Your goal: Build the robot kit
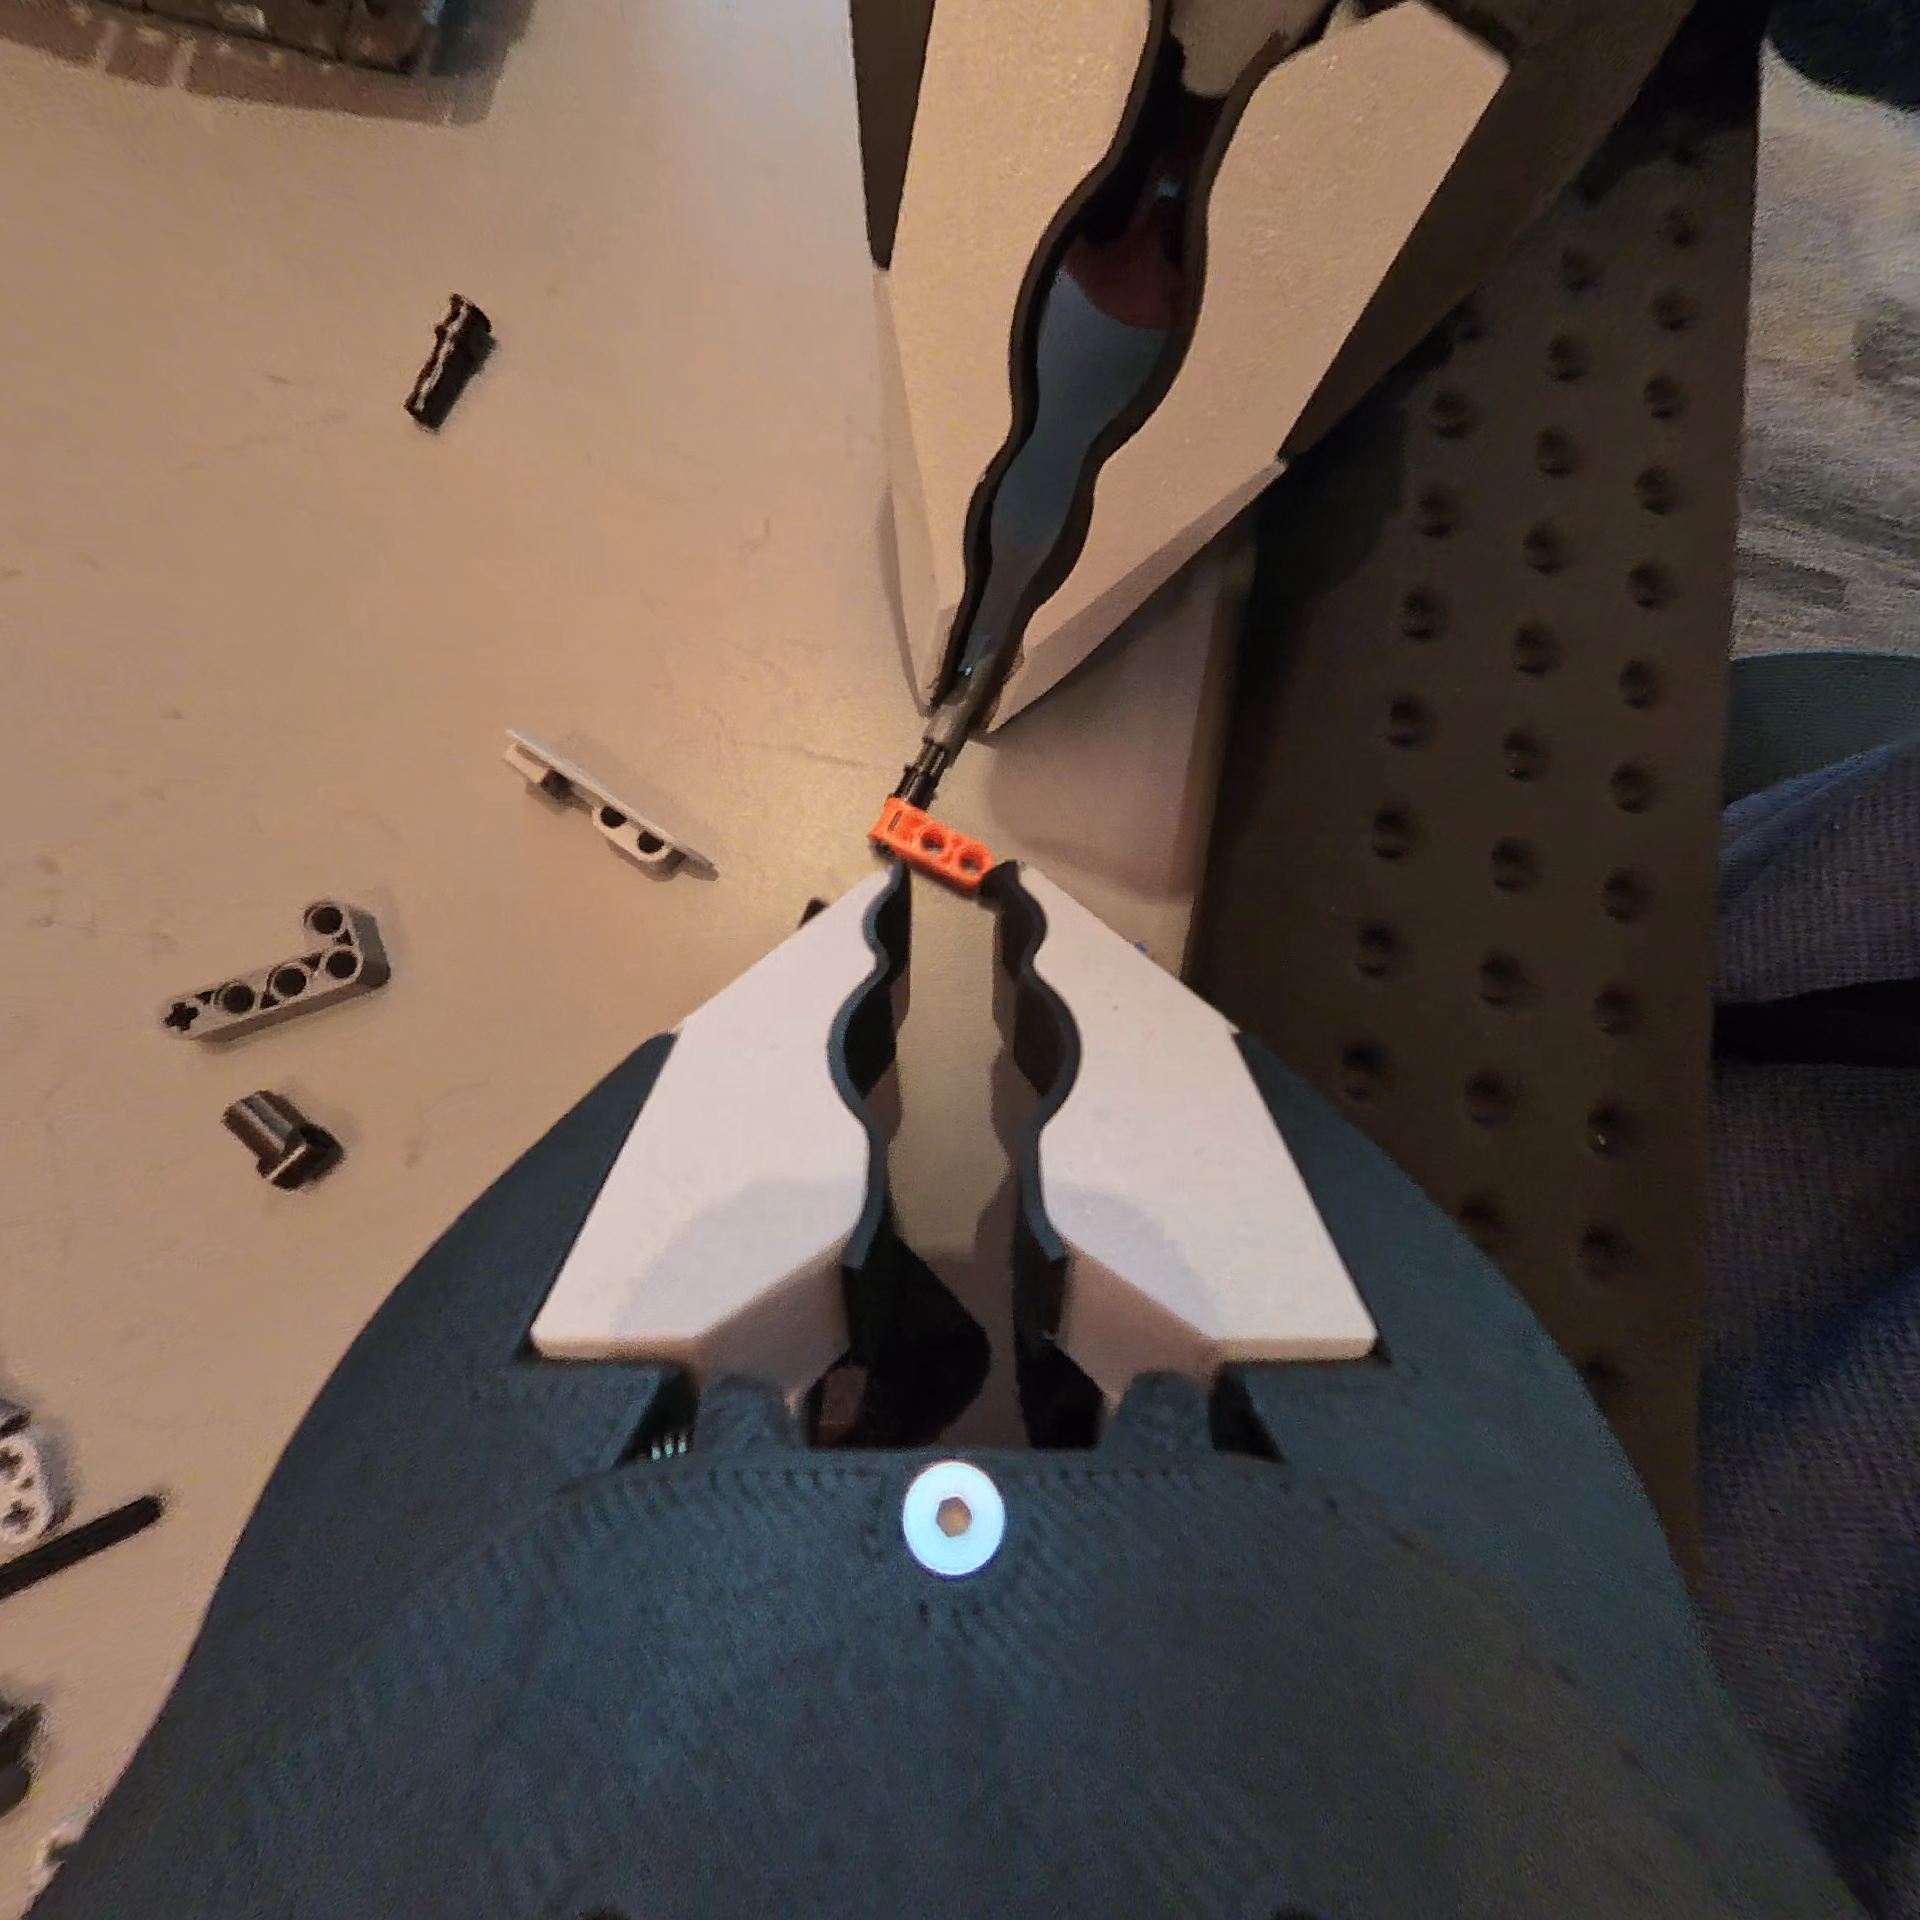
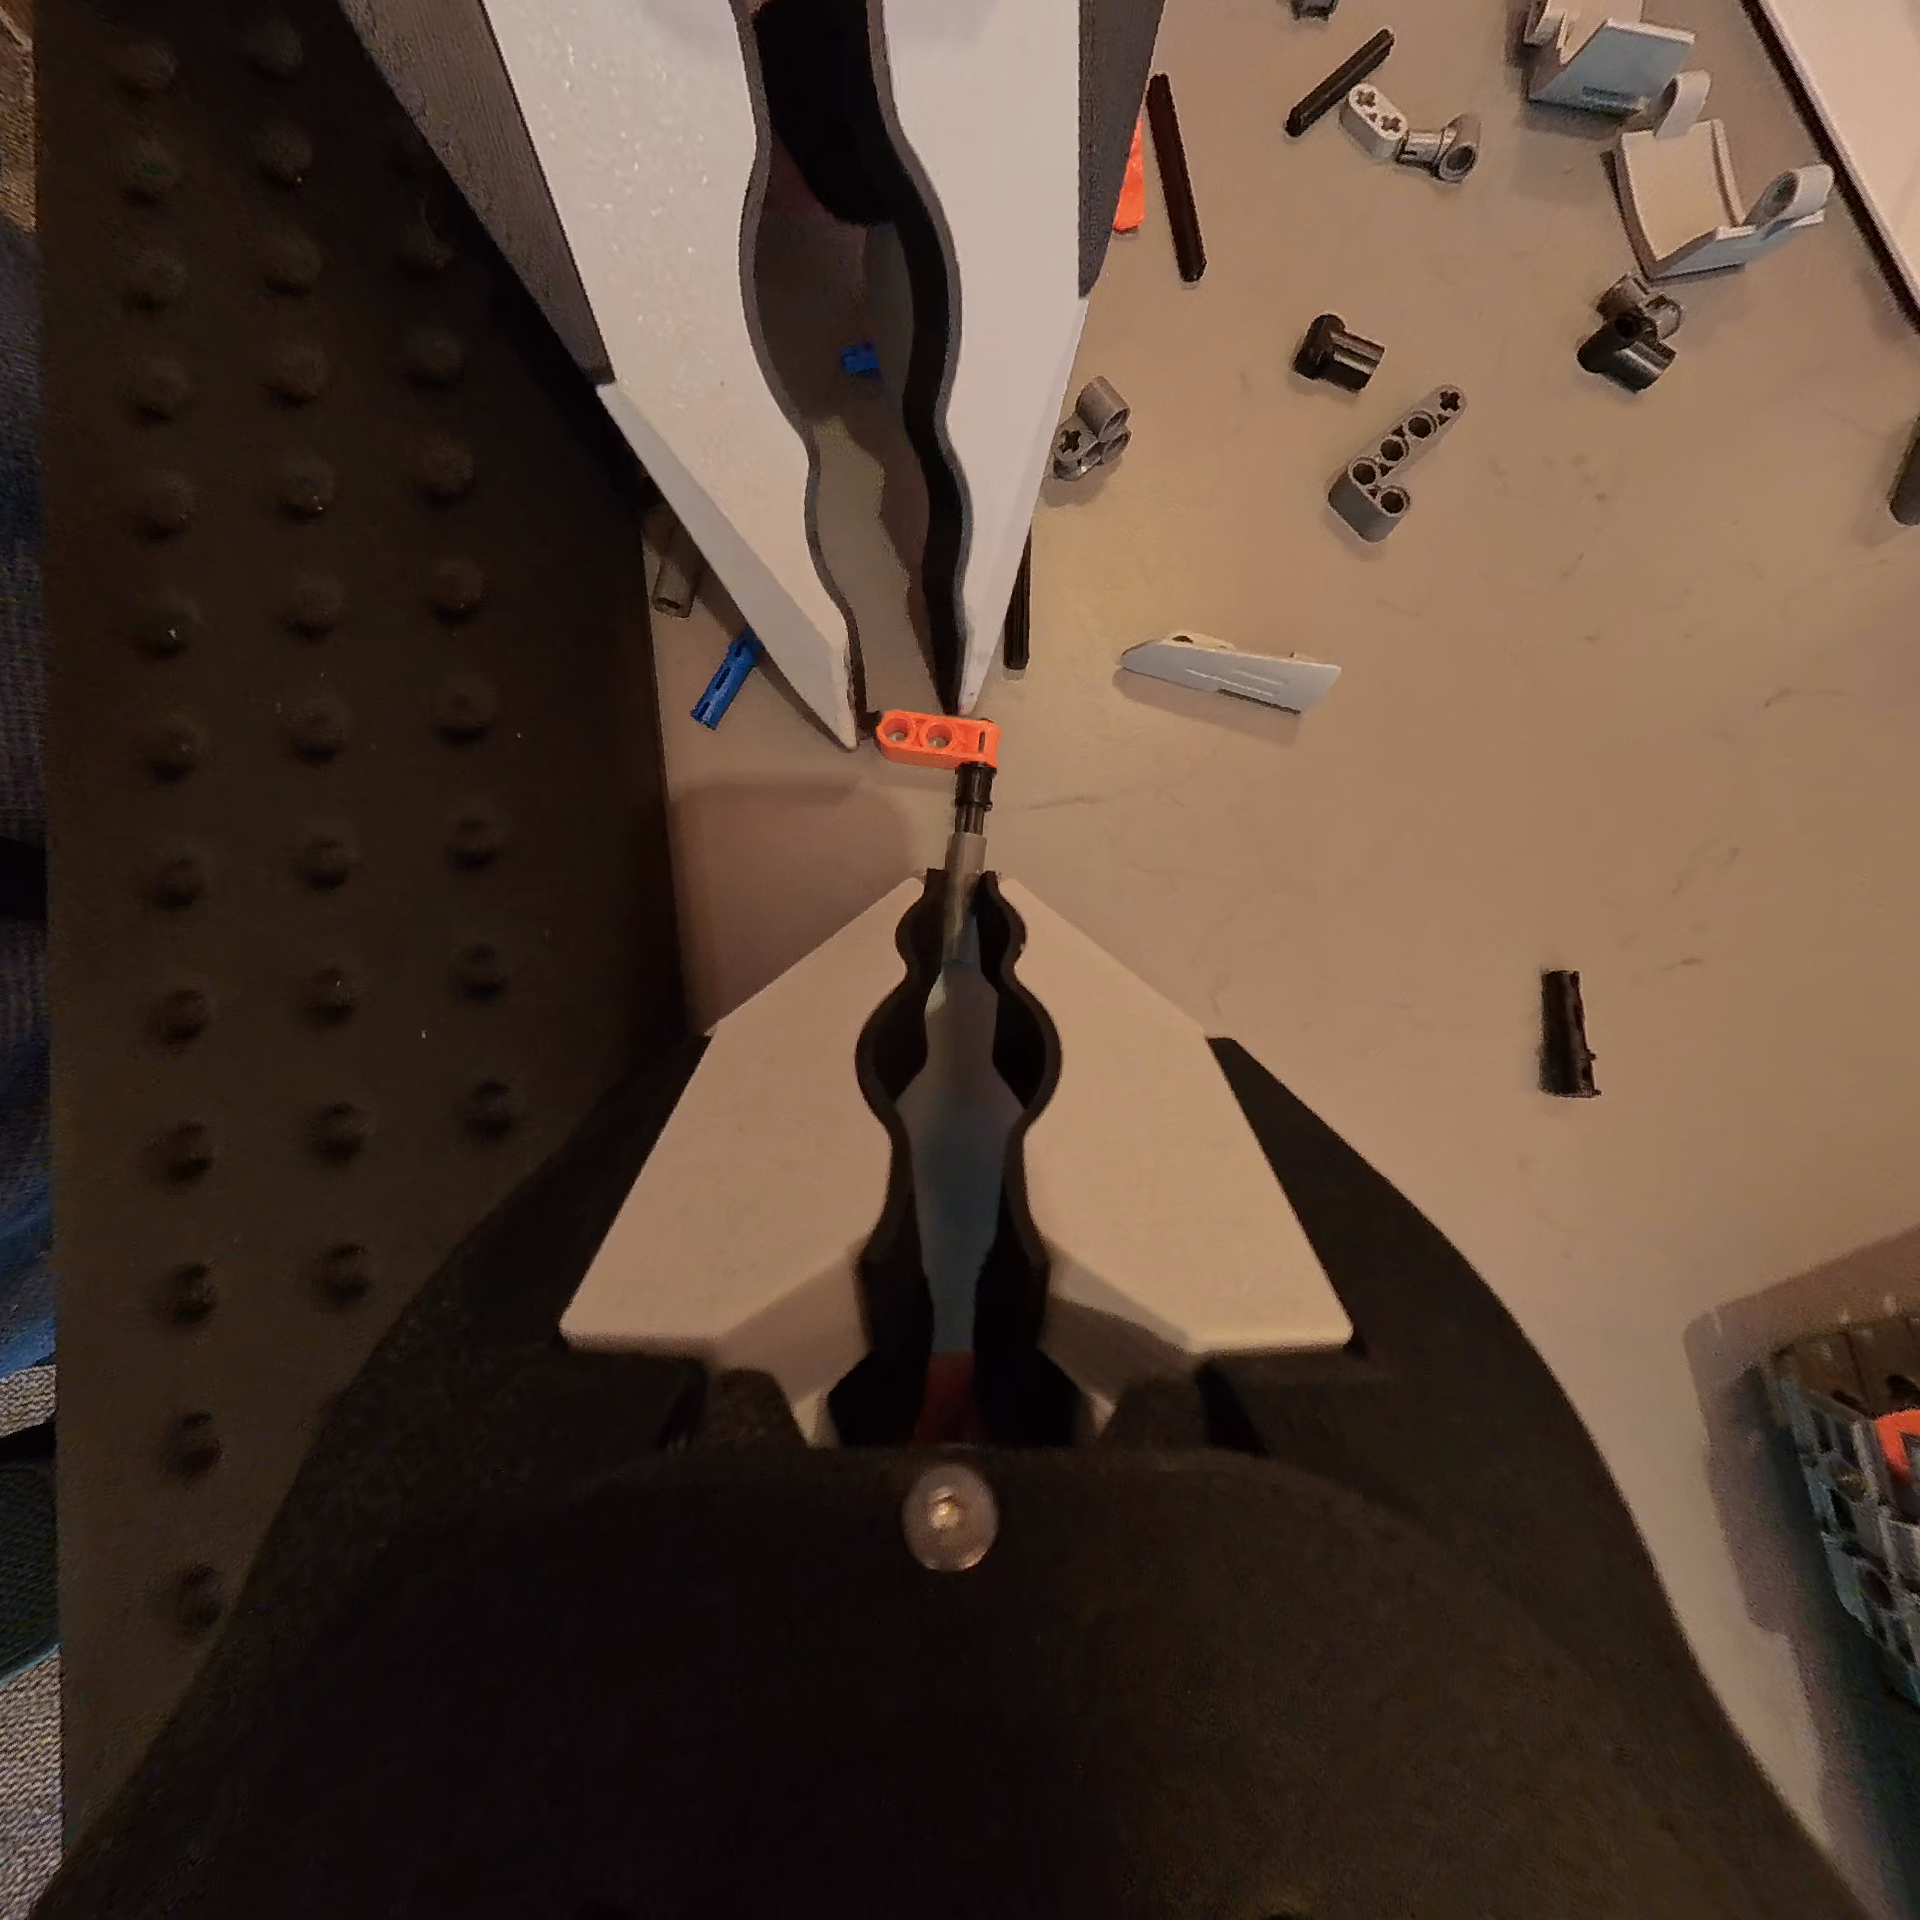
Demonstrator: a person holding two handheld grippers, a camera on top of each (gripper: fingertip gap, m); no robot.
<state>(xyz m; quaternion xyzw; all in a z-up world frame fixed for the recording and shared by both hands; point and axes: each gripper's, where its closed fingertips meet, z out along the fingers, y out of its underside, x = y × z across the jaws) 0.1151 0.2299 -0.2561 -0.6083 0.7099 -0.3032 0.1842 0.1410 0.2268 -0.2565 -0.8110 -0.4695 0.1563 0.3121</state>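
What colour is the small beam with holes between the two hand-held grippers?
Orange beam, clearest in the right wrist view.

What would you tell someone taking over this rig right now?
Left gripper: shut on the orange beam, pinched at the fingertips.
Right gripper: shut on a grey tool, whose tip carries a black pin.
The pin meets the beam's end hole; how deep it sits cannot be told.
Loose grey and black parts lie on the table: an L-shaped beam and a black connector.
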